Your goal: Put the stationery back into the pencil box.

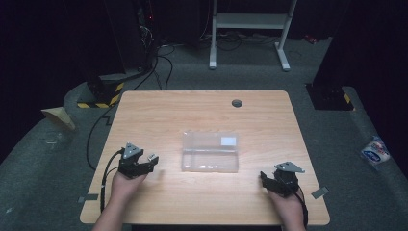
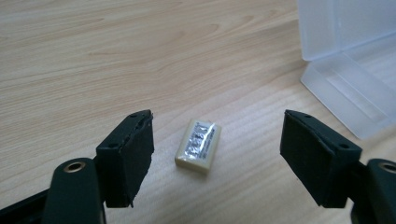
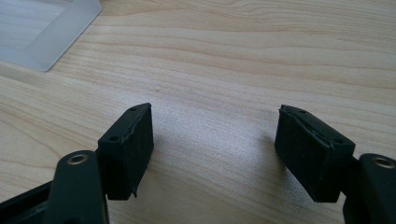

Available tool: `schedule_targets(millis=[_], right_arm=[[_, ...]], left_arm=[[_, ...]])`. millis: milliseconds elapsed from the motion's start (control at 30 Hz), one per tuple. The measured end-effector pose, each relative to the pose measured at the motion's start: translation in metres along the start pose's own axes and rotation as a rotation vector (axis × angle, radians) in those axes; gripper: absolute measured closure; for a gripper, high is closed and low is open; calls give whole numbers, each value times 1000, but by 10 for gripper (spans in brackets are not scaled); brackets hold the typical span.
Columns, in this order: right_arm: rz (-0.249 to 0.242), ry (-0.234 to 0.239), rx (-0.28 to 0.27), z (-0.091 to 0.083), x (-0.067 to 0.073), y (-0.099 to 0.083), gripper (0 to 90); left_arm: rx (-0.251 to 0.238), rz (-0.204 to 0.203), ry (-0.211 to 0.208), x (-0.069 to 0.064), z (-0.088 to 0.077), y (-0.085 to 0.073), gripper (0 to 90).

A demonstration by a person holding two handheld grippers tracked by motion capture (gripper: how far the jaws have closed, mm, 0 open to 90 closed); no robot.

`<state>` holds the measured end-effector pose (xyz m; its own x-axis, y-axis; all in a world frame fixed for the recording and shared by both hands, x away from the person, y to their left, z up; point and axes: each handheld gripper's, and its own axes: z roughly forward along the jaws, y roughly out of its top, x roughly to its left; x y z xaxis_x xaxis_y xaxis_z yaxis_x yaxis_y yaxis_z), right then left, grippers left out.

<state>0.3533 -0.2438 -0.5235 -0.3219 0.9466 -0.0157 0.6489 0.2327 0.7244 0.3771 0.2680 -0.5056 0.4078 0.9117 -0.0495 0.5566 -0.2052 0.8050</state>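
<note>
Your two forearms come in at the near edge of the light wooden table, and that tabletop is the biggest thing before you. On its middle lies the clear, frosted plastic box, flat and opened out, with a small white label near its far right corner; in the left gripper view its corner sits at the upper right, and in the right gripper view a corner of it lies at the upper left.

Your left gripper hovers low over the wood to the left of the box, jaws standing wide apart with nothing pressed between the pads. Your right gripper sits near the table's front right, well apart from the box, its jaws likewise spread wide over bare wood.

Smallest of all, the little cream-coloured rectangular block with a silvery printed label lies flat on the table between your left gripper's open jaws, touching neither pad, near the box but apart from it.
</note>
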Motion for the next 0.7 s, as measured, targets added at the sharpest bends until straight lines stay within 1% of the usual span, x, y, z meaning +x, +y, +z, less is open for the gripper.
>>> schedule_targets(millis=[33, 67, 133, 200, 267, 300, 367, 400, 433, 500, 533, 567, 600, 633, 667, 700], right_arm=[[-4, 2, -1, 0, 0, 0, 276], [-4, 3, -1, 0, 0, 0, 276], [-4, 3, -3, 0, 0, 0, 276], [-4, 3, -3, 0, 0, 0, 277], [-4, 3, -3, 0, 0, 0, 277], [-4, 3, -3, 0, 0, 0, 277], [-4, 3, -3, 0, 0, 0, 277], [-4, 3, -3, 0, 0, 0, 278], [-4, 3, -3, 0, 0, 0, 278], [-5, 2, -4, 0, 0, 0, 278], [-5, 3, -4, 0, 0, 0, 278], [-5, 3, -4, 0, 0, 0, 278], [-4, 2, -3, 0, 0, 0, 279], [-4, 2, -3, 0, 0, 0, 279], [-3, 1, -3, 0, 0, 0, 281], [-3, 2, -3, 0, 0, 0, 283]], left_arm=[[1, 3, 3, 0, 2, 0, 264], [7, 18, 13, -1, 4, -1, 265], [18, 25, 25, 0, 8, -2, 282], [22, 21, 29, 1, 9, -2, 287], [21, 19, 15, 2, 11, -3, 299], [25, 25, 12, 3, 11, -3, 313], [29, 21, 14, 3, 11, -4, 334], [33, 17, 20, 3, 11, -3, 359], [29, 12, 21, 3, 12, -3, 359], [24, 4, 17, 4, 12, -3, 392], [31, 17, 17, 4, 13, -4, 411], [31, 17, 17, 4, 13, -4, 427], [35, 26, 22, 4, 14, -5, 453], [35, 26, 22, 4, 14, -5, 482], [36, 28, 26, 3, 14, -5, 482], [33, 29, 23, 3, 14, -5, 505]])
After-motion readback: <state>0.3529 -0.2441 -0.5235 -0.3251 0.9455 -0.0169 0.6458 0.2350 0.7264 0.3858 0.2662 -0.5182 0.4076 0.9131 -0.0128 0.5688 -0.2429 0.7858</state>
